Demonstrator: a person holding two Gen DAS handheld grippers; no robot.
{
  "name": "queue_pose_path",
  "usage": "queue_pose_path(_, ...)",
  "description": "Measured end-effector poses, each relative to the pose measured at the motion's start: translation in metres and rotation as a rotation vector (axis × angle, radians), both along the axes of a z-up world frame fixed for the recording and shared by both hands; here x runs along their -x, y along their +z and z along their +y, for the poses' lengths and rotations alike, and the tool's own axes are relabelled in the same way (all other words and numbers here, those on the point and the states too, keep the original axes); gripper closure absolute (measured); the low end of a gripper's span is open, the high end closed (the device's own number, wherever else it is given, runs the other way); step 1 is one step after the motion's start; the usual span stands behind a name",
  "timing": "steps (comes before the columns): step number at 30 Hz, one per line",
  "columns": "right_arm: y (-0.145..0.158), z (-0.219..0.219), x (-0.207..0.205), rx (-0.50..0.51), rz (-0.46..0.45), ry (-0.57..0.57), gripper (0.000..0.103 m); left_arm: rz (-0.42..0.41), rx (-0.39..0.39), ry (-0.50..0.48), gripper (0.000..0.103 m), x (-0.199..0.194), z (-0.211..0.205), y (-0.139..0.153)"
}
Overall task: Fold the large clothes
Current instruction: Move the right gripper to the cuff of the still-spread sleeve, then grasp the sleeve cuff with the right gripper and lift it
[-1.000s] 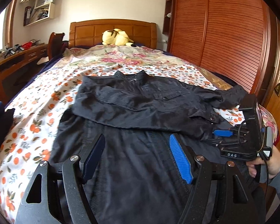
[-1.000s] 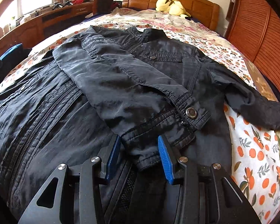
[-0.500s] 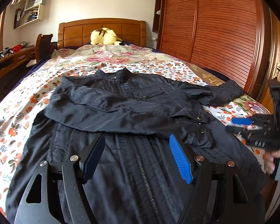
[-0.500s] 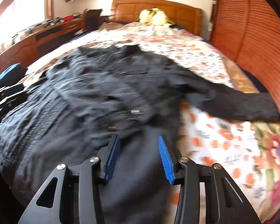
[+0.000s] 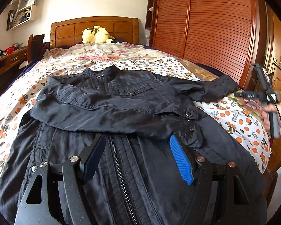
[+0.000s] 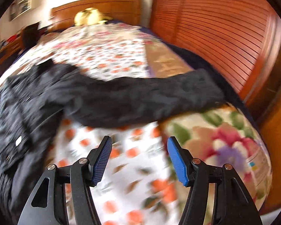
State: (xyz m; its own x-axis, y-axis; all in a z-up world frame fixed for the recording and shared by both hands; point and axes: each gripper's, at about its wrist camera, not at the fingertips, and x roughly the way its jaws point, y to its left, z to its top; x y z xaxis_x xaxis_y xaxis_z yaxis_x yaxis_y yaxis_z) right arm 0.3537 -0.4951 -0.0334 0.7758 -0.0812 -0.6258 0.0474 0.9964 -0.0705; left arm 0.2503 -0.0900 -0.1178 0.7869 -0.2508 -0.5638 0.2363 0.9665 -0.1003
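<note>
A black jacket (image 5: pixel 121 101) lies face up on the bed, zipper toward me, one sleeve folded across its chest. The other sleeve (image 6: pixel 149 97) stretches out to the right toward the bed's edge. My left gripper (image 5: pixel 137 150) is open and empty, low over the jacket's hem by the zipper. My right gripper (image 6: pixel 139 153) is open and empty over the bedspread, just short of the outstretched sleeve; its view is blurred. It also shows in the left wrist view (image 5: pixel 252 94) at the right edge, past the sleeve's cuff.
The bed has a floral and orange-print cover (image 5: pixel 234 116) and a wooden headboard (image 5: pixel 95 28) with a yellow plush toy (image 5: pixel 97 35). A slatted wooden wardrobe (image 5: pixel 215 28) stands close on the right. A desk and chair (image 5: pixel 35 45) stand at the left.
My right gripper has let go of the folded sleeve's cuff, opened wider and swung right toward the outstretched sleeve. My left gripper's view has shifted right along the hem.
</note>
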Motion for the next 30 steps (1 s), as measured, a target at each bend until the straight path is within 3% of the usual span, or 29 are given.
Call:
queue_pose_path(4,0.005,-0.027,-0.027,-0.004,0.008,-0.093,0.040,0.010,-0.005,-0.011,0.030,-0.002,-0.005,-0.002)
queue_pose_path(11,-0.009,-0.050,-0.072,-0.116,0.037,-0.198,0.040,0.016,-0.019,-0.032,0.030,-0.003,-0.010,-0.003)
queue_pose_path(22,-0.033,-0.080,-0.136,-0.231,0.091,-0.241,0.040,0.034,-0.035,-0.045,0.030,-0.010,-0.014,-0.006)
queue_pose_path(24,-0.034,-0.079,-0.140,-0.209,0.091,-0.236,0.051,0.035,-0.036,-0.048,0.030,-0.011,-0.015,-0.006)
queue_pose_path(26,-0.034,-0.073,-0.143,-0.173,0.096,-0.215,0.086,0.040,-0.044,-0.052,0.030,-0.011,-0.017,-0.007)
queue_pose_path(27,-0.033,-0.069,-0.143,-0.162,0.094,-0.193,0.094,0.041,-0.047,-0.053,0.030,-0.012,-0.017,-0.008)
queue_pose_path(30,-0.020,-0.055,-0.133,-0.107,0.035,-0.155,0.098,0.040,-0.050,-0.054,0.030,-0.012,-0.017,-0.007)
